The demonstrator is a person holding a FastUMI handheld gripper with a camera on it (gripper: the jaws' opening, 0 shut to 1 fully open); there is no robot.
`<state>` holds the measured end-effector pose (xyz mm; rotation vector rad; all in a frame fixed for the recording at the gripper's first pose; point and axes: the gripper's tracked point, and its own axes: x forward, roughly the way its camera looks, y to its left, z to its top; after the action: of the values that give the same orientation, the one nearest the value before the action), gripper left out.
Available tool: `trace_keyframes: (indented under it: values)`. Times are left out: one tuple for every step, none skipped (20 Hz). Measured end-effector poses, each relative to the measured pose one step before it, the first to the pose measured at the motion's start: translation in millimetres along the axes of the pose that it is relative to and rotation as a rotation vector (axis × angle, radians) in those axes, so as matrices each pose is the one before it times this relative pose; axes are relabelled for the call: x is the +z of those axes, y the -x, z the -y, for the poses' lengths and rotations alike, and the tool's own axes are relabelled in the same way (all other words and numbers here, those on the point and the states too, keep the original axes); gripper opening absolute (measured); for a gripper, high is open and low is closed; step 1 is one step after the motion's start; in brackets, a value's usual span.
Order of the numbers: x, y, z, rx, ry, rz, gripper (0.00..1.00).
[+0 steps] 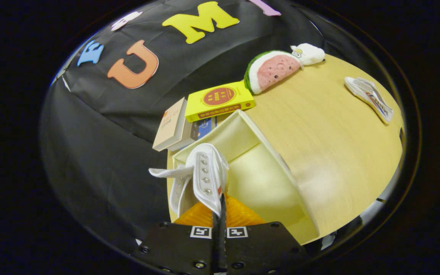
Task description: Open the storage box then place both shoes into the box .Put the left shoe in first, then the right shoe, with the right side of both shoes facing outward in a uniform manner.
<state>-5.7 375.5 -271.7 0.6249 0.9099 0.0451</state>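
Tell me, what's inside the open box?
The gripper, shut on a white shoe, holds it over the storage box. The box floor that shows is bare pale lining. The shoe and the orange fingers cover the near corner.

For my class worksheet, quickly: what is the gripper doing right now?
Gripper: closed, its orange fingers pinching the white shoe over the open storage box.

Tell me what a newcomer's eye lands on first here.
First the white shoe pinched in the shut tongs, held over the open cream storage box just ahead. Then the watermelon plush at the table's far edge beyond the box, and the second shoe lying on the wooden table away from the box.
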Motion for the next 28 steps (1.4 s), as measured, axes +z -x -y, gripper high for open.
trace_keyframes:
  values:
    - [-0.01, -3.14, 0.94, -0.00899, -0.00137, 0.00221, 0.00]
    - [-0.14, -3.28, -0.20, -0.00642, -0.00046, 0.00067, 0.00]
    - [-0.39, -4.34, -0.87, -0.00626, 0.00371, 0.00341, 0.00]
    - [-0.68, -3.54, -1.43, -0.00687, 0.00940, 0.00165, 0.00]
    - [-1.03, -2.87, -0.54, -0.00712, 0.00604, 0.00236, 0.00]
    - [-1.52, -2.95, -1.21, -0.00617, 0.00828, 0.00387, 0.00]
    - [-1.54, -2.35, -0.51, -0.00546, 0.01341, 0.00351, 0.00]
    - [-1.53, -2.54, -0.90, -0.00608, 0.01539, 0.00263, 0.00]
    - [-2.49, -1.97, 0.02, -0.00671, 0.01490, 0.00300, 0.00]
    - [-2.06, -1.10, -0.03, -0.00468, 0.01247, 0.00012, 0.00]
    - [-2.03, -1.82, -0.21, -0.00251, 0.01056, 0.00485, 0.00]
    - [-2.71, -1.79, 0.12, -0.00260, 0.01272, -0.00175, 0.00]
    - [-4.10, -2.70, 0.80, -0.00346, 0.01433, -0.00656, 0.00]
    - [-4.14, -3.14, 0.11, -0.00239, 0.01957, -0.00851, 0.00]
    - [-5.21, -0.03, -0.82, 0.00151, 0.02782, -0.01731, 0.00]
    - [-5.95, -5.96, -2.15, 0.00596, 0.02664, -0.02411, 0.02]
    - [-4.98, -1.83, -0.48, 0.01331, 0.01328, -0.02216, 0.11]
    - [-3.52, -0.18, -1.77, 0.01306, 0.00340, -0.01272, 0.18]
    - [-1.15, 2.42, 6.29, -0.02221, 0.01363, 0.00140, 0.33]
    - [2.09, 1.08, -0.61, 0.01197, 0.00512, 0.00485, 0.48]
    - [2.17, 2.36, -0.90, 0.00587, 0.00394, 0.00151, 0.63]
    - [3.50, 3.88, -0.02, 0.00430, 0.00813, 0.00768, 0.77]
    - [3.69, 5.55, 0.60, 0.00182, 0.01338, 0.01495, 0.80]
    - [5.60, 5.14, 0.70, 0.00040, 0.02326, 0.01937, 0.80]
    - [5.06, 7.93, 1.17, 0.00164, 0.03636, 0.02726, 0.81]
    - [6.29, 7.03, 0.17, 0.00285, 0.03507, 0.02530, 0.83]
    - [5.90, 7.40, 2.10, 0.00577, 0.02921, 0.02718, 0.92]
    - [8.00, 5.94, 2.38, 0.00314, 0.02314, 0.02808, 0.92]
